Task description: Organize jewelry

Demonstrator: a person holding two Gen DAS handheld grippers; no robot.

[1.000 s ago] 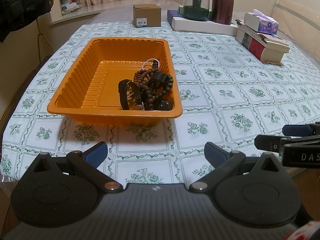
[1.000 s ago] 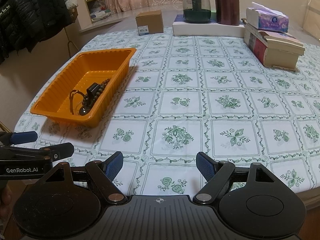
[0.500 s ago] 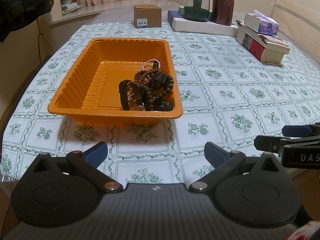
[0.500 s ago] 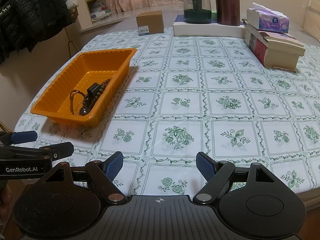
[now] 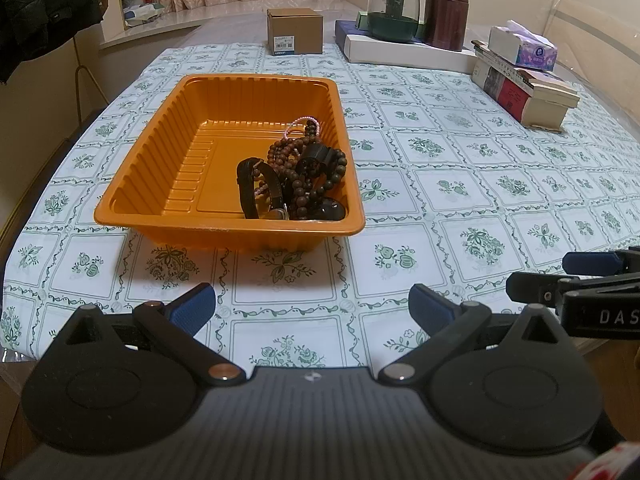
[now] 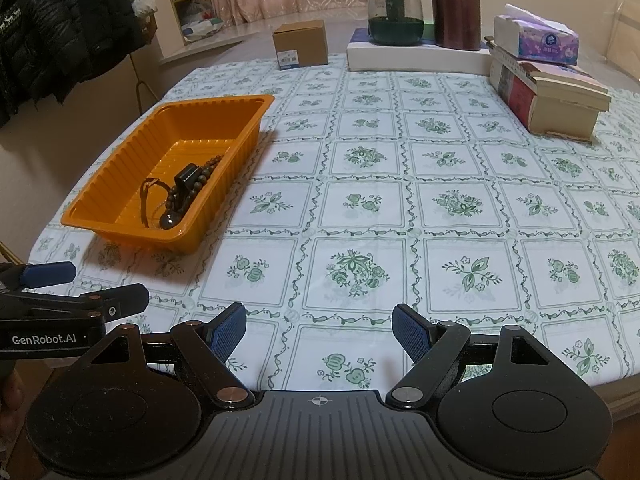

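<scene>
Jewelry (image 5: 298,178) lies tangled in the orange tray's (image 5: 224,224) lower-right corner at frame centre on the counter (image 5: 460,184), so the empty, wide-open left gripper (image 5: 312,306) should probably single out one exposed strand, while the right gripper (image 6: 319,330) hangs equally wide and empty.

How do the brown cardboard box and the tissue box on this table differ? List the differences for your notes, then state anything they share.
The cardboard box is plain brown with a small printed label; the tissue box is white and purple. The cardboard box stands directly on the tablecloth; the tissue box sits on top of stacked books. The cardboard box is closed; the tissue box has a tissue poking out of its top. Both are rectangular and stand at the table's far side.
</scene>
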